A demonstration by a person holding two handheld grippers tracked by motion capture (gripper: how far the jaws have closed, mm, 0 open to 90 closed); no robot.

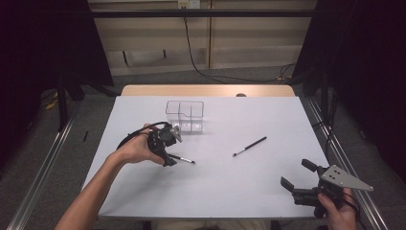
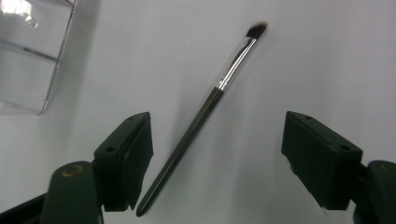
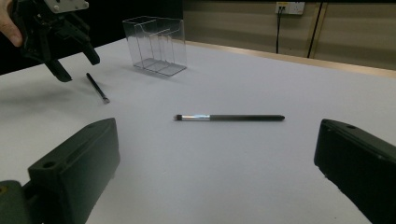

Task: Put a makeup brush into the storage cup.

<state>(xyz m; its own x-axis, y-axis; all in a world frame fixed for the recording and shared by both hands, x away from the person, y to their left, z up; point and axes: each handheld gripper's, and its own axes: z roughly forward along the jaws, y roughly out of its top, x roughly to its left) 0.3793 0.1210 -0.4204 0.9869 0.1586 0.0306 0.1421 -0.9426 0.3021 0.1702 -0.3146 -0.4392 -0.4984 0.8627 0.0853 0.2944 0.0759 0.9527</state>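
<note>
High view: left gripper [image 1: 168, 152] lowered over a small brush [image 1: 184, 159] on the white table [image 1: 215, 182], near the clear organizer [image 1: 185, 116]; right gripper [image 1: 299, 176] rests apart, jaws spread, empty. Left gripper view: brush [image 2: 201, 116] lies between parted jaws, ungripped. Right gripper view: second brush [image 3: 229, 117] lies ahead, untouched

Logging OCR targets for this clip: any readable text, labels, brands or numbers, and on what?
None readable.
Brush between the left gripper's jaws: handle plain, no print.
Second brush: no marking visible.
Clear organizer: no label.
Wall socket: too small to tell any marking.
Right gripper's jaws: plain black.
</note>
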